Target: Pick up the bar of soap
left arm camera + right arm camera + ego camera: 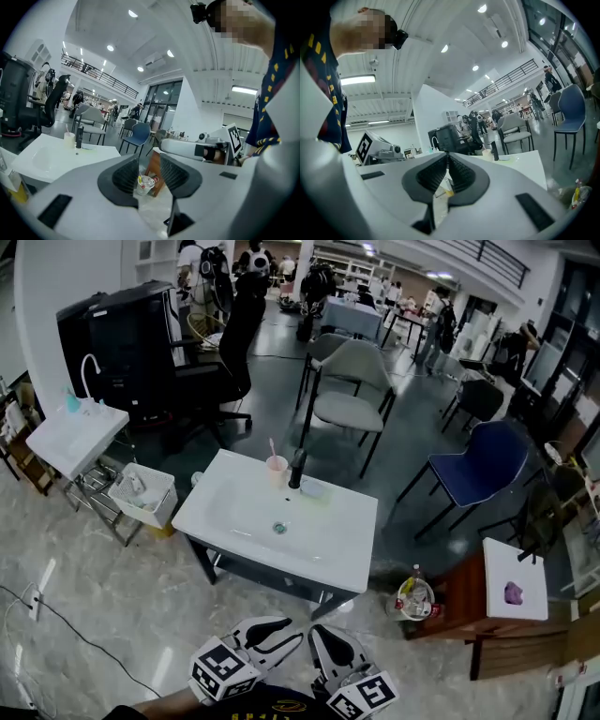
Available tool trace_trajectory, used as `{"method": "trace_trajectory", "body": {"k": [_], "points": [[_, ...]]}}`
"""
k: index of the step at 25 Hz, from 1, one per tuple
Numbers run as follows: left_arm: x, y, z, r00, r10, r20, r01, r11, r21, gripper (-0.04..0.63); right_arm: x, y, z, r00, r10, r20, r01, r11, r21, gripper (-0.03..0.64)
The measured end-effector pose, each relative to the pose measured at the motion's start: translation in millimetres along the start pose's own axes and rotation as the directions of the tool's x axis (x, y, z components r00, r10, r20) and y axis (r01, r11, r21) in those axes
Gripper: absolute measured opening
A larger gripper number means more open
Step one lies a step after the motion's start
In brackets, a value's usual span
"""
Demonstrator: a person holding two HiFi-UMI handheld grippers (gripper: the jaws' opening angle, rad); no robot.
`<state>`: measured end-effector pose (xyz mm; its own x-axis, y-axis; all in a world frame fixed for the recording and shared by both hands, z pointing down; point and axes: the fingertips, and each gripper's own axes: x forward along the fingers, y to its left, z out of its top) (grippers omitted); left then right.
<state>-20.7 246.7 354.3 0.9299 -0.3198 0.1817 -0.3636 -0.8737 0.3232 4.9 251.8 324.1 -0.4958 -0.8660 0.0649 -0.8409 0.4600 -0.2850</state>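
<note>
Viewing position: the head view looks steeply down on a white rectangular washbasin [225,512] on a dark frame, standing on a pale marbled floor [94,606].
Task item: a pale green bar of soap [315,489] lies flat on the basin's far ledge, just right of the black upright tap [297,469]. Nothing touches it, and it is well apart from both grippers.
Beside the tap: a pink cup [276,468] with a thin stick standing in it sits just left of the tap.
Basin bowl: a round drain [279,528] sits at its middle.
Left gripper [281,634]: it is at the lower edge of the head view, on the near side of the basin. Its jaws are released, with the ribbed pads a little apart and nothing between them.
Right gripper [323,638]: it is just beside the left one, short of the basin. Its jaws are clenched tip to tip and grasp nothing.
Right of basin: a clear plastic cup of rubbish [414,598] stands on the floor, just beside a brown wooden table [459,601].
Left of basin: a smaller white basin [70,442] stands there, with a white mesh basket [141,495] between it and the main basin.
Beyond basin: a grey padded chair [354,381] and a blue plastic chair [487,460] stand on the dark floor. People stand far off at the back of the hall.
</note>
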Motion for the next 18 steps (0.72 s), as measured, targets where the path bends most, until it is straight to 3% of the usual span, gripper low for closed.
{"method": "trace_trajectory", "body": {"k": [7, 18], "points": [[-8, 59, 4, 1.000, -0.014, 0.000, 0.014, 0.998, -0.059, 0.150, 49, -9, -9, 0.996, -0.061, -0.060, 0.061, 0.998, -0.003, 0.021], [-3, 108, -7, 1.000, -0.002, -0.011, 0.000, 0.989, -0.145, 0.149, 88, -20, -31, 0.987, -0.067, -0.148, 0.071, 0.997, 0.022, 0.021]]}}
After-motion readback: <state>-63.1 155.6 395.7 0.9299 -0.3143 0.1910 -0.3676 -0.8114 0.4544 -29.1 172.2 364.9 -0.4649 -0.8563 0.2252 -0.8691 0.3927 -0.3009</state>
